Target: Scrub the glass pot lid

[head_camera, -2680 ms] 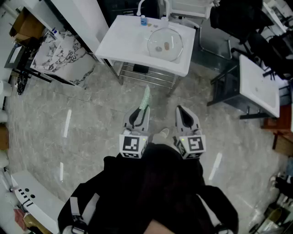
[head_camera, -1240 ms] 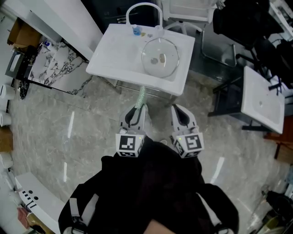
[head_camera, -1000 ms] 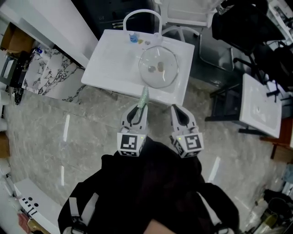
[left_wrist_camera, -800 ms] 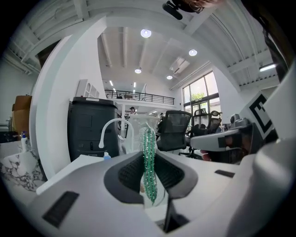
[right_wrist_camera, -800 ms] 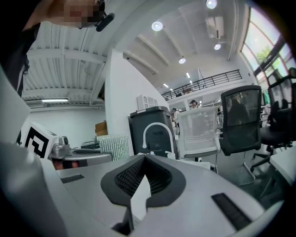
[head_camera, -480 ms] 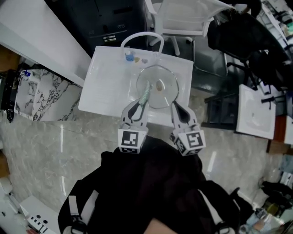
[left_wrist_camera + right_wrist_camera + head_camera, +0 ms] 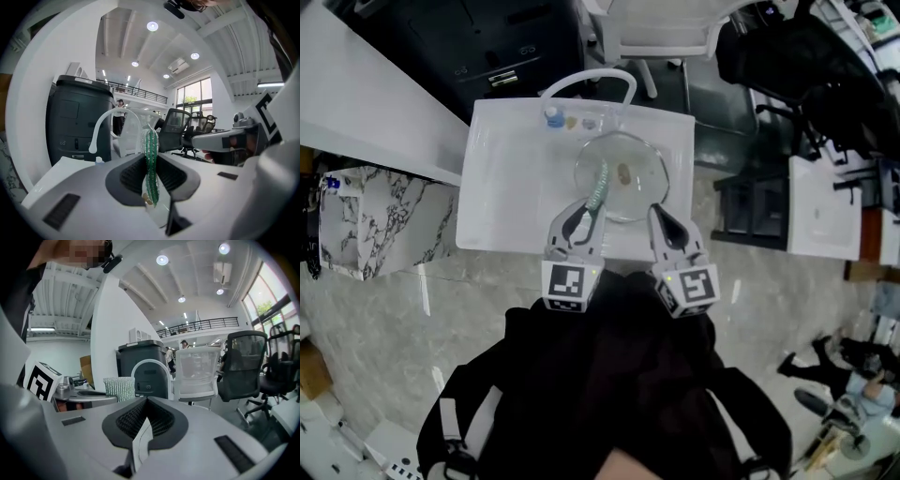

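The round glass pot lid (image 7: 623,178) lies flat in the white sink basin (image 7: 502,187). My left gripper (image 7: 583,217) is shut on a green mesh scrubber (image 7: 599,184), whose far end reaches over the lid's left part. In the left gripper view the scrubber (image 7: 150,159) stands upright between the jaws of the left gripper (image 7: 151,190). My right gripper (image 7: 661,217) sits at the basin's front edge just right of the lid. Its jaws are shut with nothing between them, as the right gripper (image 7: 142,430) view confirms; the scrubber (image 7: 118,387) shows there at the left.
A white arched faucet (image 7: 589,81) and a small blue-capped bottle (image 7: 551,116) stand at the basin's back. A white chair (image 7: 661,26) and a dark cabinet (image 7: 487,42) lie behind. A white counter (image 7: 366,103) is left, another white table (image 7: 816,206) right.
The view has closed in on the sink. Both grippers, earlier over the floor, now reach the basin's front edge, and the scrubber has come over the lid.
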`<state>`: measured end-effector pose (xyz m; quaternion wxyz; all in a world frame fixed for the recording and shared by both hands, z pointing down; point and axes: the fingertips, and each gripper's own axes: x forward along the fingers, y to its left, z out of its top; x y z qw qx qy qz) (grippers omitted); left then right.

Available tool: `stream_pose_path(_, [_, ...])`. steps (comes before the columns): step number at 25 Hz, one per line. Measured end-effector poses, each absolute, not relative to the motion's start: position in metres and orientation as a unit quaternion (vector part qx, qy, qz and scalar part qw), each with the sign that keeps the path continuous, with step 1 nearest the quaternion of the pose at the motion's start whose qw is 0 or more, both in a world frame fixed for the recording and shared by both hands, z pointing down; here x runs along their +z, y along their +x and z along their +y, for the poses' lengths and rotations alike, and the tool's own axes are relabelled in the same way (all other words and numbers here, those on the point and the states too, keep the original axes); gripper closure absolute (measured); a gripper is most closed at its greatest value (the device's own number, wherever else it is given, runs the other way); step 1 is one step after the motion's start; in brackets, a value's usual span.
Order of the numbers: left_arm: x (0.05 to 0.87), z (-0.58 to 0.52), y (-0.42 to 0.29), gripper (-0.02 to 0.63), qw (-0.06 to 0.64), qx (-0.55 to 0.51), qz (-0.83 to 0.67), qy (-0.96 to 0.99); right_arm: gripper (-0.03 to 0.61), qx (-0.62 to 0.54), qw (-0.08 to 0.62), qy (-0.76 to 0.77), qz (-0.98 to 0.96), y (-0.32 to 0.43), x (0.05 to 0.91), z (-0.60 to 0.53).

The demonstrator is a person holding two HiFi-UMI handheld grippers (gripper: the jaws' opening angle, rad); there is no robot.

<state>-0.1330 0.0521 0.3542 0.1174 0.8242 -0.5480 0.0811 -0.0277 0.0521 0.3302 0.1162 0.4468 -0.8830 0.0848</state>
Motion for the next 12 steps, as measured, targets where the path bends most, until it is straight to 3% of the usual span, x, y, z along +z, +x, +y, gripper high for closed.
stream_pose_path(12, [0.406,0.026,-0.147,0.551,0.173,0.132,-0.565,0.796,0.577,0.136,0.131,0.453,-0.871,-0.023,0.374,0.02])
